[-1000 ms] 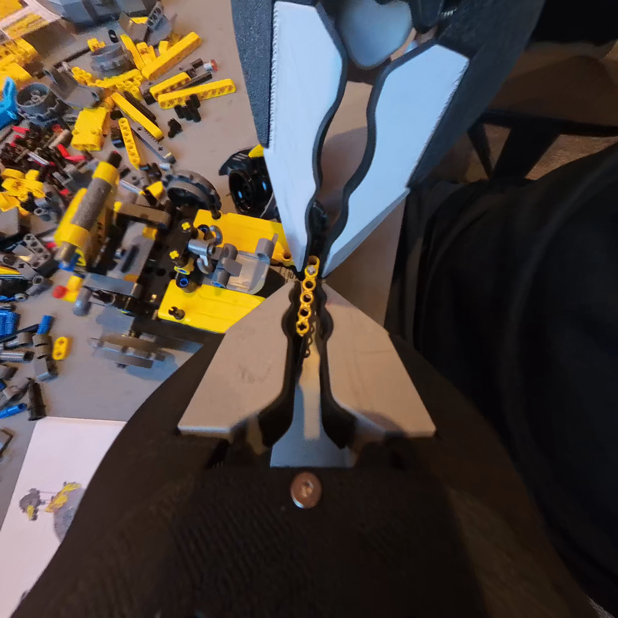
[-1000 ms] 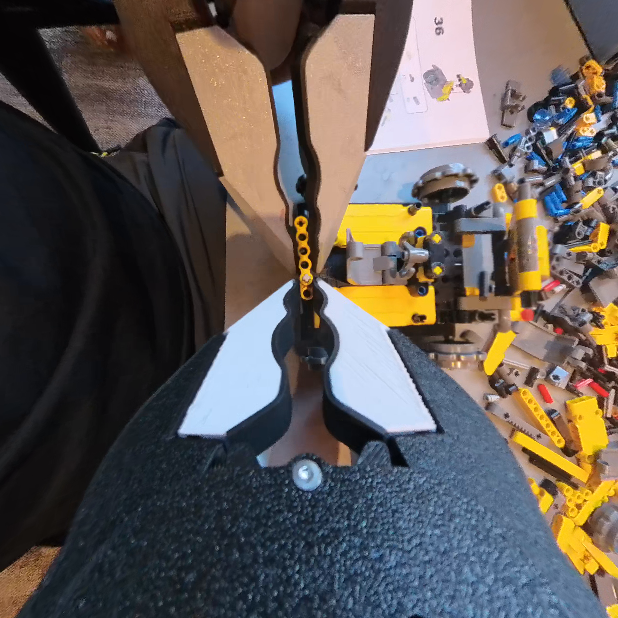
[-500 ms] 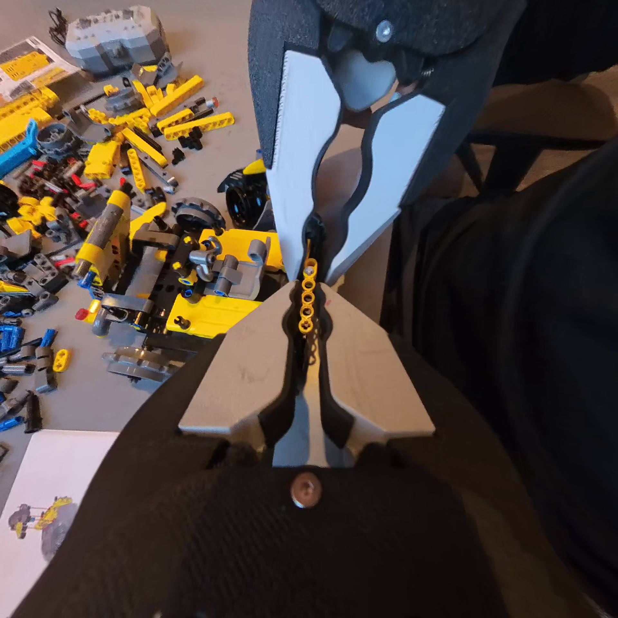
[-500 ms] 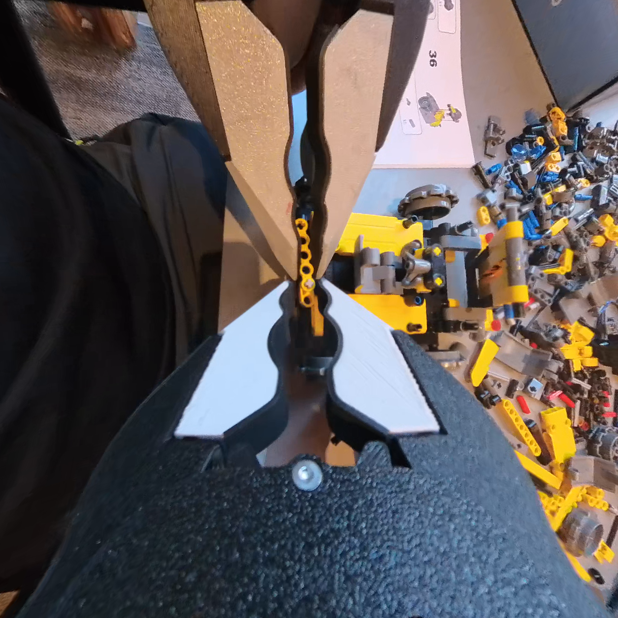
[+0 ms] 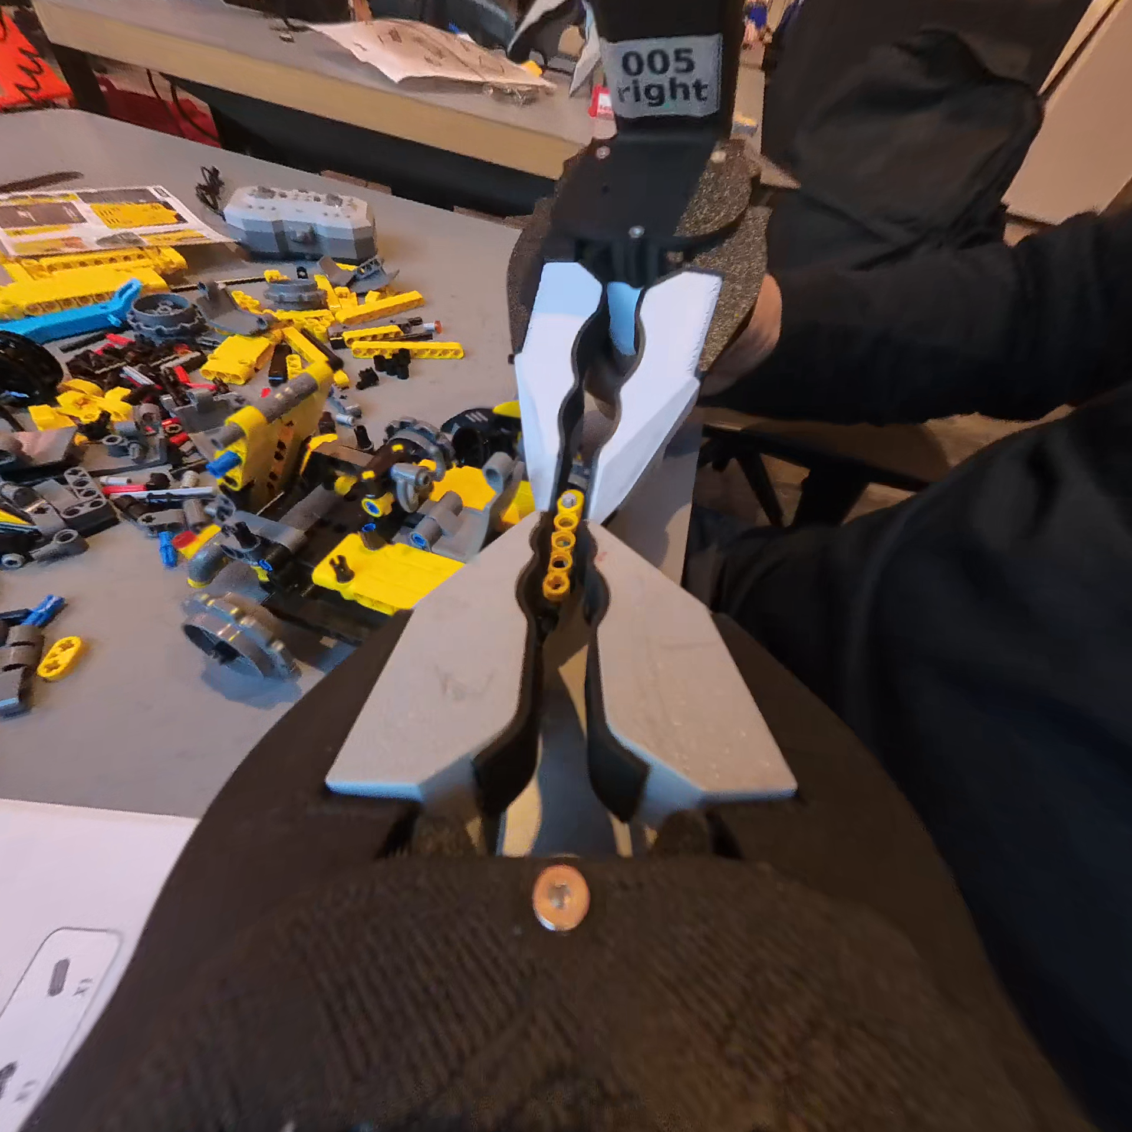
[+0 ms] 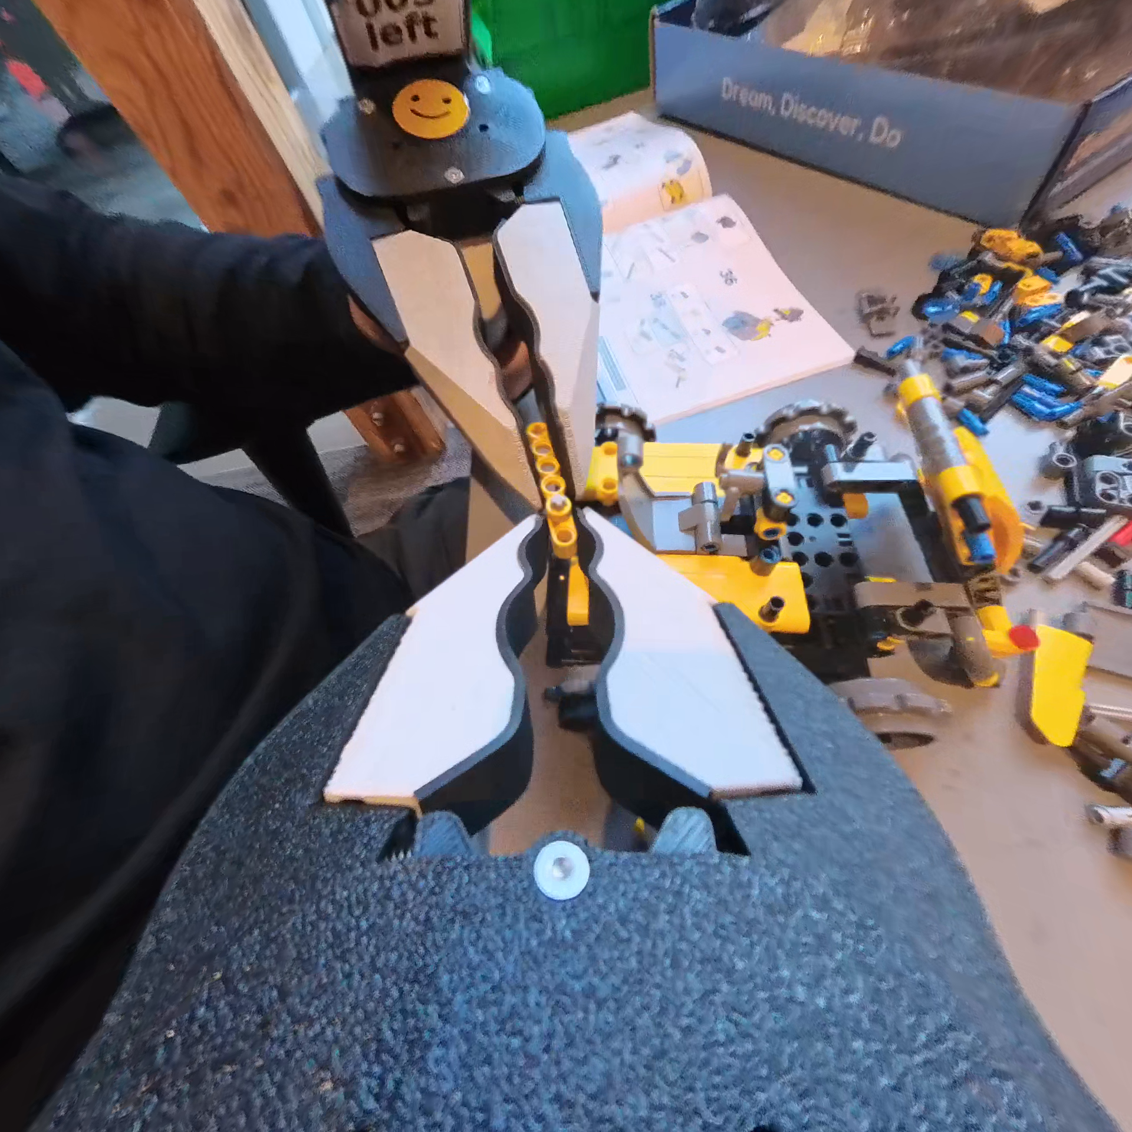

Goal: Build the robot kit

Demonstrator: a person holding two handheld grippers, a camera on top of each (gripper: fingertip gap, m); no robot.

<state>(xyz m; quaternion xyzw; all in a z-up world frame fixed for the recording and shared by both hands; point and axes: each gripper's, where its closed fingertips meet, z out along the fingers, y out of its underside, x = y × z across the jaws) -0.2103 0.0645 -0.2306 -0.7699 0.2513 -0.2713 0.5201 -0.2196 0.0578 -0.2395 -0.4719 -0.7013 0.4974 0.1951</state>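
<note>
A short yellow plastic beam with a row of round holes [image 5: 560, 547] is held in the air off the near edge of the grey table [image 5: 122, 729]. The left gripper [image 5: 562, 539] pinches one end; the right gripper [image 6: 562, 528] pinches the other, tip to tip. Just beyond stands a part-built yellow, black and grey brick vehicle [image 6: 796, 539], with loose parts [image 5: 153, 367] and an open instruction booklet [image 6: 704, 318] past it.

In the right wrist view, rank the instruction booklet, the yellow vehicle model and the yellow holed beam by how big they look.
1. Instruction booklet
2. Vehicle model, close to the booklet in apparent size; it sits nearer the camera, so their order is unsure
3. Holed beam, clearly smallest
</note>
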